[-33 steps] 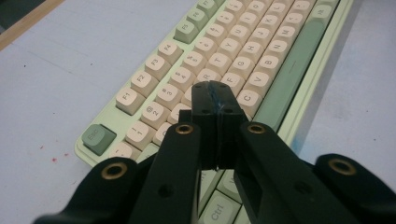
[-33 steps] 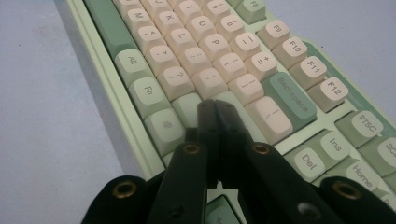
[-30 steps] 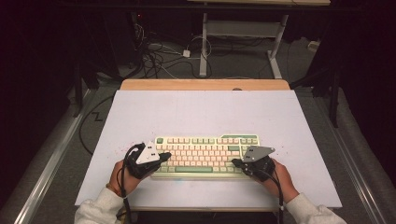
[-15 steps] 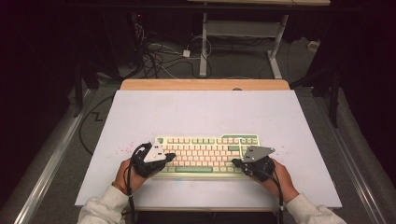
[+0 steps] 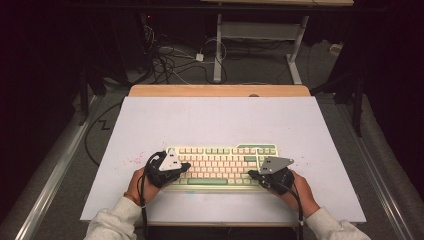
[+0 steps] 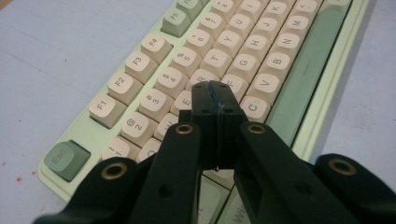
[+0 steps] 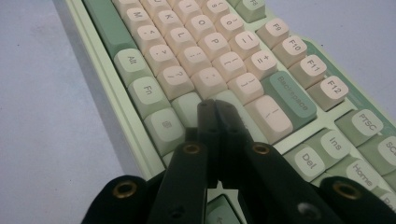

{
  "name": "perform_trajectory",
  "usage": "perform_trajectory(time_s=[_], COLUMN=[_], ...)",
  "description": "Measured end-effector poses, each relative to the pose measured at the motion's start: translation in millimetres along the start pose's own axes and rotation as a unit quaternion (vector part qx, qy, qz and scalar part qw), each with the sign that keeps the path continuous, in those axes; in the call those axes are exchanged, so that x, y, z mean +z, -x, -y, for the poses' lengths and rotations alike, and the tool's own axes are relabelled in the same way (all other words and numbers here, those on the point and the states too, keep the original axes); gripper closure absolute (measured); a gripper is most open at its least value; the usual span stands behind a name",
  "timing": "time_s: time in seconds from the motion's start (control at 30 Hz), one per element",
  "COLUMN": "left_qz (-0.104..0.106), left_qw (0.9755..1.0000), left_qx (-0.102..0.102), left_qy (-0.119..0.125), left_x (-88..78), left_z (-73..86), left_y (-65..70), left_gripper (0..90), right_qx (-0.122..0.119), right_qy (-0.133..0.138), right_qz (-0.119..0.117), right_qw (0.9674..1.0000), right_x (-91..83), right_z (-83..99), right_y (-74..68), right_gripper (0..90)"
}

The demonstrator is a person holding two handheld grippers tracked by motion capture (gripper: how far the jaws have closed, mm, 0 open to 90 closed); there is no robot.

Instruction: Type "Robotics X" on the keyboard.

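Keyboard (image 5: pixel 222 162) work is under way: the cream-and-green board lies flat near the front edge of the pale blue table (image 5: pixel 215 120), with both grippers over it. Left gripper (image 6: pixel 215 95) has its jaws pressed together, holding nothing, tips hovering around the E, R and D keys. Right gripper (image 7: pixel 215 109) is likewise closed and empty, poised by the pale green key beside Backspace (image 7: pixel 290 99). For a clean press, I'd bring one blunt tip straight down on a single keycap's centre, avoiding neighbours. Keycaps look smooth, rounded, matte plastic; the jaws are hard black with brass rivets.
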State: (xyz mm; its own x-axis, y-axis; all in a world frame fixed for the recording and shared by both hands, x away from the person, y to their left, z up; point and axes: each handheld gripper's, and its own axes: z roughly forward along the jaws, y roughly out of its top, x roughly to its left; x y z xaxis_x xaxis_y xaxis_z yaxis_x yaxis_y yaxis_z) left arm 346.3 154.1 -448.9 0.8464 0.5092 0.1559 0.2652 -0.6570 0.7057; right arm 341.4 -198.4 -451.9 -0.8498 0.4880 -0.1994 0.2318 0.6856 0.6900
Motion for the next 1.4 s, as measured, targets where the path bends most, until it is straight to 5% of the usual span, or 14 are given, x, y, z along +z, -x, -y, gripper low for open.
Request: perform_trajectory(time_s=[0.9,1.4], left_qz=[-0.005,-0.021], left_qw=[0.9998,0.9995], left_qx=[-0.004,0.001], left_qy=[-0.02,0.023], left_x=[9.1,-15.4], left_z=[2.8,-2.6], left_y=[-2.1,-0.6], left_gripper=[87.4,87.4], right_qx=[0.001,0.002], right_qy=[0.0,0.001], right_qz=[0.0,0.0], right_qw=[1.0,1.0], right_x=[0.1,-0.2], right_z=[0.1,0.4], right_y=[0.0,0.1], right_gripper=[90.0,90.0])
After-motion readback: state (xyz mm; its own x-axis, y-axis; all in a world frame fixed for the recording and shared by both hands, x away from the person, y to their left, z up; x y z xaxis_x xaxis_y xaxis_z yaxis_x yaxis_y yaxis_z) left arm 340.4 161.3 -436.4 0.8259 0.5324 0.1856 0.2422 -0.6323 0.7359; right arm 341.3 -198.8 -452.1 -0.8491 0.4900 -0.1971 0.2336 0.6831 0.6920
